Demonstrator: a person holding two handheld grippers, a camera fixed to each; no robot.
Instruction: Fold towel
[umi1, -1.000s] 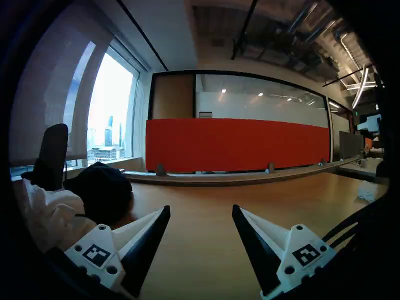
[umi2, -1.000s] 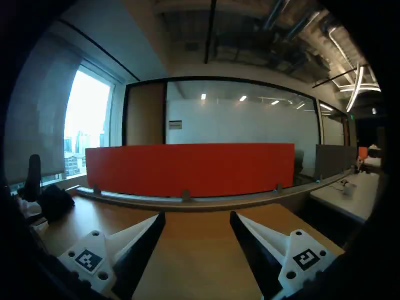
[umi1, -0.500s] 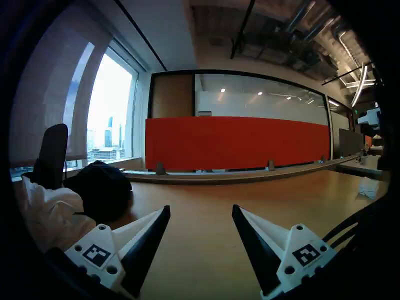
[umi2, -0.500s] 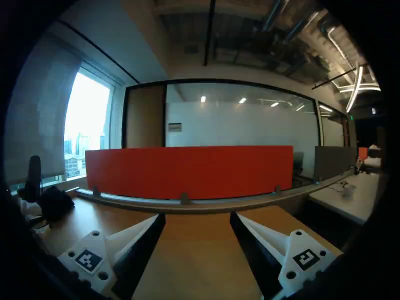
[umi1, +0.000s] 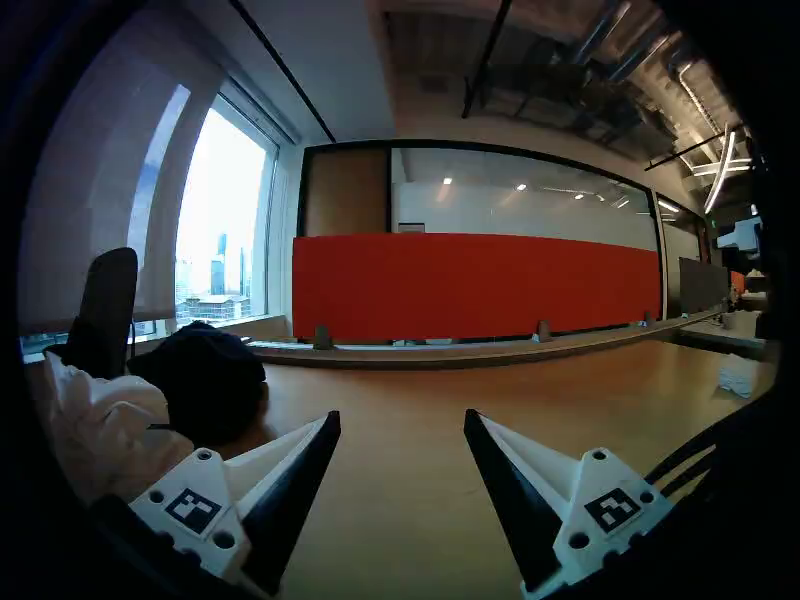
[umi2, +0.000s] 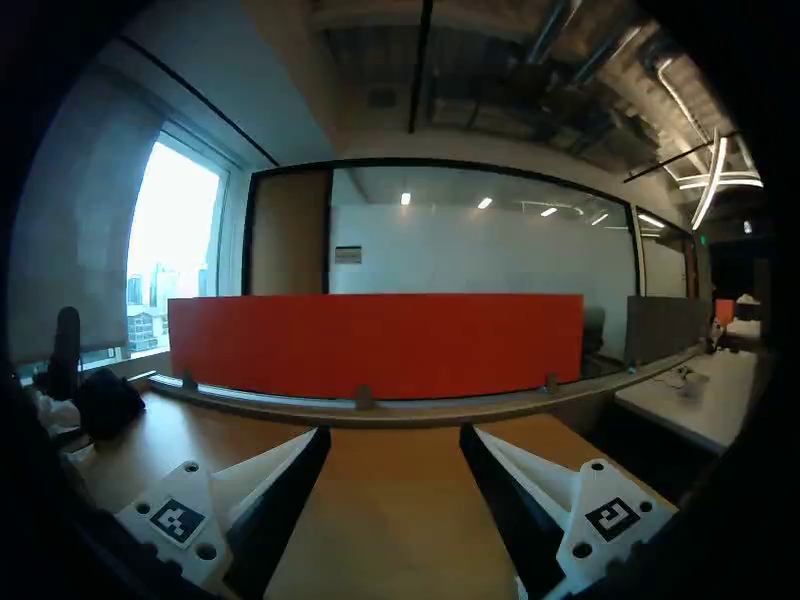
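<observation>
At the far left of the left gripper view, a rumpled white cloth (umi1: 95, 430), most likely the towel, lies heaped on the wooden tabletop (umi1: 400, 380). It touches a dark bag (umi1: 205, 385) just to its right. The left gripper (umi1: 401, 414) hovers over bare wood, opened wide and holding nothing. Beyond it a red partition (umi1: 470, 285) closes the far edge. A small crumpled white item (umi1: 738, 375) sits at the far right; what it is cannot be told. The right gripper (umi2: 394, 430) is likewise spread wide and empty above bare tabletop. Neither gripper faces the cloth. A blind reach leftward could snag the bag along with it. Pinching the bunched heap rather than a corner would likely drag a lump instead of freeing an edge to fold.
</observation>
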